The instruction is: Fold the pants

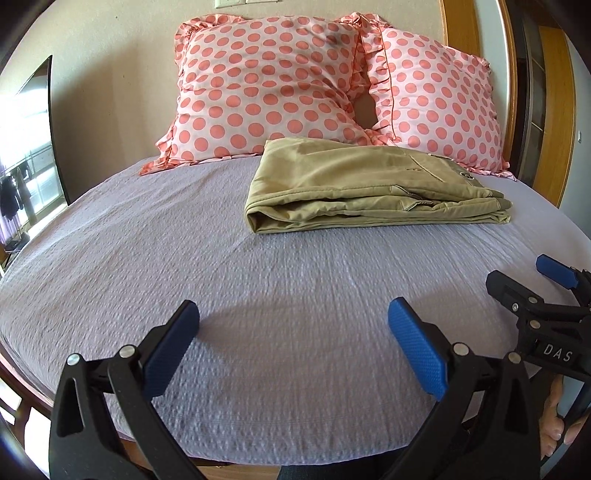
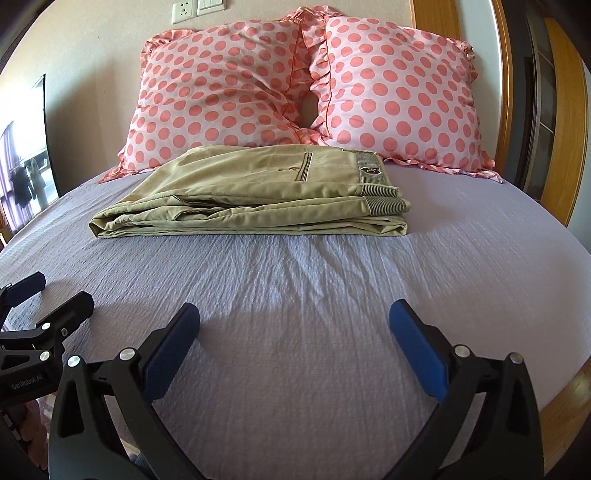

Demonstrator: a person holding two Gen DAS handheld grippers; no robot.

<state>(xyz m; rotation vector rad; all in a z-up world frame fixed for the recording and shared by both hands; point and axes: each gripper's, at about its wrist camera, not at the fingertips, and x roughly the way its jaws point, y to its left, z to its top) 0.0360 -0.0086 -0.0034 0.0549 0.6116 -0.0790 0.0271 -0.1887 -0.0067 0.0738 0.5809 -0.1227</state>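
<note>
Presently, left claw [image 1: 293,332]: spread wide, nothing held between its blue pads; it is poised low over the near part of the bed, well apart from the pants.
Right claw [image 2: 295,332]: likewise spread wide and holding nothing, poised over the near edge of the bed.
Claws together: each is seen at the side of the other's view, the right claw [image 1: 532,284] at the right edge of the left wrist view, the left claw [image 2: 40,295] at the left edge of the right wrist view; they are held side by side.
Pants [image 2: 255,192]: khaki, folded into a compact flat stack of several layers, laid on the far half of the bed just in front of the pillows; the striped waistband is turned to the right, and a back pocket is shown on top.
Bed sheet [image 2: 314,295]: lavender, crinkled, lightly creased in front of the pants.
Pillows [image 2: 303,85]: two, pink with coral dots and ruffled edges, propped against the wall and touching each other.
Wall plates [image 2: 199,9]: a socket and a switch are mounted above the pillows.
</note>
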